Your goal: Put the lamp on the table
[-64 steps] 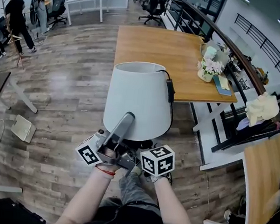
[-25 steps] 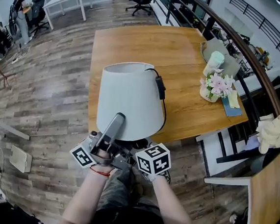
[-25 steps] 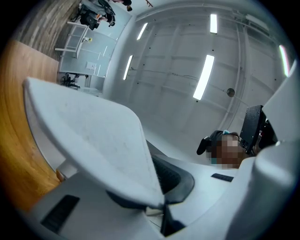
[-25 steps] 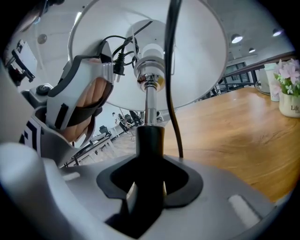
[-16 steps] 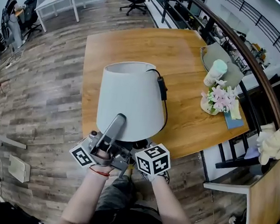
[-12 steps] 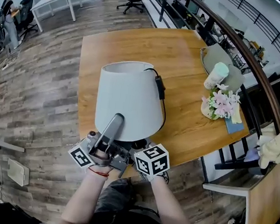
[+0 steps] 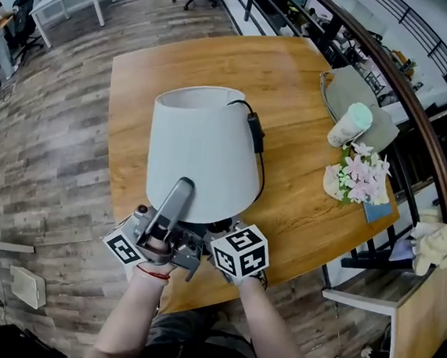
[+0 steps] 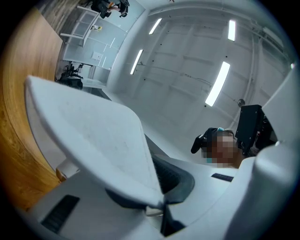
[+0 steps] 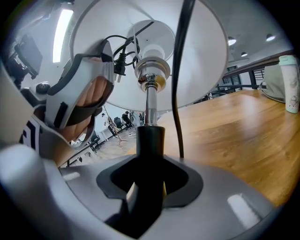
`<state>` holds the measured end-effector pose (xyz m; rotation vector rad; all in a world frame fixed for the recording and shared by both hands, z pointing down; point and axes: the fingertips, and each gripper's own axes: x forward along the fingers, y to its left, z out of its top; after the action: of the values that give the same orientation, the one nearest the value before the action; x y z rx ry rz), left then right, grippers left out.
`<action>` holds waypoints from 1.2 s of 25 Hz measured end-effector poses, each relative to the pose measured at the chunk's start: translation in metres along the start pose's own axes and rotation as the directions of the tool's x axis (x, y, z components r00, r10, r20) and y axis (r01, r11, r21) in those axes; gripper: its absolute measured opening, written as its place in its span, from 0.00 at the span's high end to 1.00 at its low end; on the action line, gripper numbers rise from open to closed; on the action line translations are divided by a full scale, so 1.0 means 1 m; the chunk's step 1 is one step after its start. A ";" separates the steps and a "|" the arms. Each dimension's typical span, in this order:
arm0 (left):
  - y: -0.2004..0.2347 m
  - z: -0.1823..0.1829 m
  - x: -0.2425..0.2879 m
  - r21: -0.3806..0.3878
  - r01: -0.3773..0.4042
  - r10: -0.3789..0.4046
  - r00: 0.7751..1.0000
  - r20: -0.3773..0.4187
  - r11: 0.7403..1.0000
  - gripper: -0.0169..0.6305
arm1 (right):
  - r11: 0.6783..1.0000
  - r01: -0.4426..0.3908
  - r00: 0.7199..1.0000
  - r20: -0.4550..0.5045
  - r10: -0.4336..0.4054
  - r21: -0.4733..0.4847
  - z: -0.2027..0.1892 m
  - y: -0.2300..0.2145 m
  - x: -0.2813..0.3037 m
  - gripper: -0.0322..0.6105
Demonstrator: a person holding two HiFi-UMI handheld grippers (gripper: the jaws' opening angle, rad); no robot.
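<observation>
Your biggest risk is setting the lamp [image 7: 202,153] down blind. The shade [image 7: 200,133] spreads out ahead of both tongs and hides the base from your head view, and you are holding it over the near edge of the table [image 7: 310,183]. If you lower it here, the base could land half off the wood and tip back towards you. I judge it is not yet resting on the table, though no view shows the base.

The cord [image 7: 260,170] hangs loose down the shade just beyond your right gripper [image 9: 148,183], with its switch [image 7: 253,130] further up. It could get trapped under the base or catch the table edge as you lower.

Your right gripper is clenched round the black stem [image 9: 150,136], which carries the weight well. Your left gripper [image 8: 158,204] is pinched on the shade's lower rim, one long finger lying up its outside. That wall looks thin, so any twist between the two tongs could dent it or skew the shade.

The flowers [image 7: 357,175] and cup [image 7: 350,125] sit well off to the right of your right gripper, so they are no threat.

Your left hand [image 7: 152,255] and right hand [image 7: 247,280] are tucked close together beneath the shade, forearms reaching forward from your body.
</observation>
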<state>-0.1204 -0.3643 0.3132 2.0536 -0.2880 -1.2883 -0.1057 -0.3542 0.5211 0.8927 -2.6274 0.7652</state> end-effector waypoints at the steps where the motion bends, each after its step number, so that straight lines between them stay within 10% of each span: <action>1: 0.004 0.003 0.001 -0.002 0.002 -0.002 1.000 -0.001 1.000 0.94 | 1.000 0.001 1.000 0.002 -0.001 -0.002 0.003 -0.002 0.003 0.71; 30: -0.001 0.001 -0.001 -0.019 0.097 -0.097 0.995 -0.023 0.995 0.94 | 0.985 0.137 0.987 0.093 -0.128 -0.102 0.021 -0.019 0.001 0.63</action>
<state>-0.1223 -0.3632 0.3127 2.0886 -0.1668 -1.3177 -0.0967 -0.3792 0.5115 1.0790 -2.6216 0.5577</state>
